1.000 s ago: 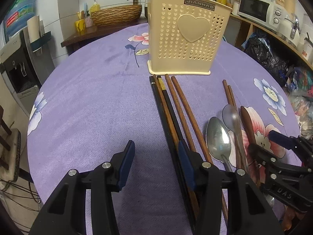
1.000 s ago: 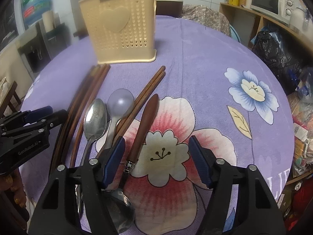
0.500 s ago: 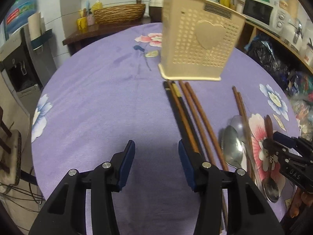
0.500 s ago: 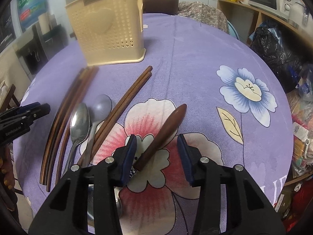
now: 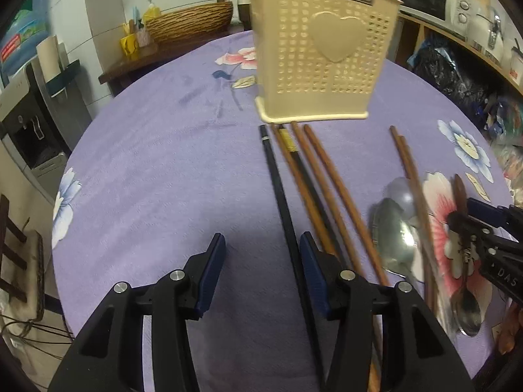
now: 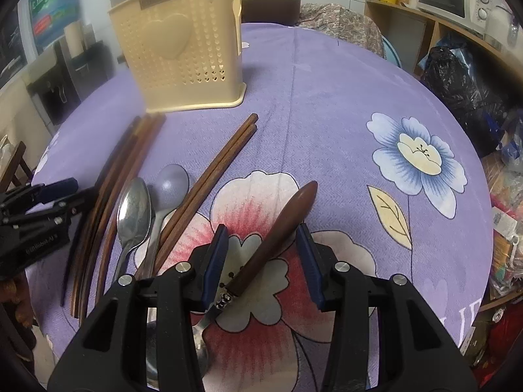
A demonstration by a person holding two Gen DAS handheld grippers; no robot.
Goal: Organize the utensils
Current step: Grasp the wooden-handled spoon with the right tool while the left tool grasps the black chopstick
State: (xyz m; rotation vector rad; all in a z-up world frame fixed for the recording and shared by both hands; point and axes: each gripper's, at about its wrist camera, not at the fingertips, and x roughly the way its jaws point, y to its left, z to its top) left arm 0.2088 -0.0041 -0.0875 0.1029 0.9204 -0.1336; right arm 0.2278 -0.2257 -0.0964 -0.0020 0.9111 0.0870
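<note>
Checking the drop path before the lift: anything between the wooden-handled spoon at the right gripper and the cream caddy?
Nothing upright. The wooden-handled spoon lies between the open right gripper fingers. Toward the caddy, only a flat chopstick pair lies on the cloth; lifted clear of it, the spoon should pass.

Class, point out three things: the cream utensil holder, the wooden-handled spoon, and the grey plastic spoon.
cream utensil holder (image 6: 183, 55), right wrist view, on its heart-embossed front wall.
wooden-handled spoon (image 6: 278, 235), right wrist view, on the brown handle.
grey plastic spoon (image 6: 171, 184), right wrist view, on its bowl.
</note>
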